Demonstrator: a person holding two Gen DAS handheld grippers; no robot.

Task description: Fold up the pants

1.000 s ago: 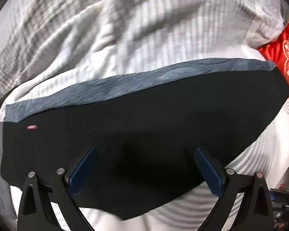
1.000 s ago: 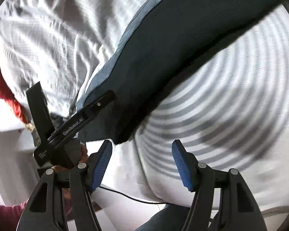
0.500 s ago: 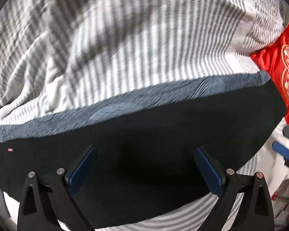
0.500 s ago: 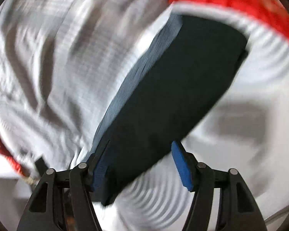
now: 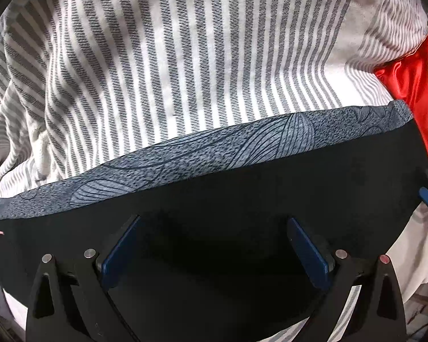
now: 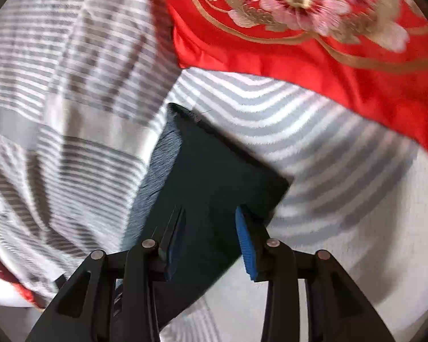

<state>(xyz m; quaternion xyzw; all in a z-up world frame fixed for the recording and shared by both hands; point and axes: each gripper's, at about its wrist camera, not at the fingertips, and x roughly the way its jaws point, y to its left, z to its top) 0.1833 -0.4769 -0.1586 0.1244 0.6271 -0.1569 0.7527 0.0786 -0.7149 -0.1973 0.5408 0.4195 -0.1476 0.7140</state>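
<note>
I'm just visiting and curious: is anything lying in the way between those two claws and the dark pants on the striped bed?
Nothing visible does. The left gripper hangs open straight above the dark pants, and the right gripper is open over the pants' end. The red cushion lies off to the side on the striped bedding.

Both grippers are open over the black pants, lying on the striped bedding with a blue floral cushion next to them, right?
Not quite: the cushion is red with floral embroidery, as the right wrist view shows. Both the left gripper and right gripper are open over the pants on the striped bedding.

Black pants point(image 5: 242, 193) w/ blue-grey patterned band; grey-white striped sheet point(image 5: 185, 57).
</note>
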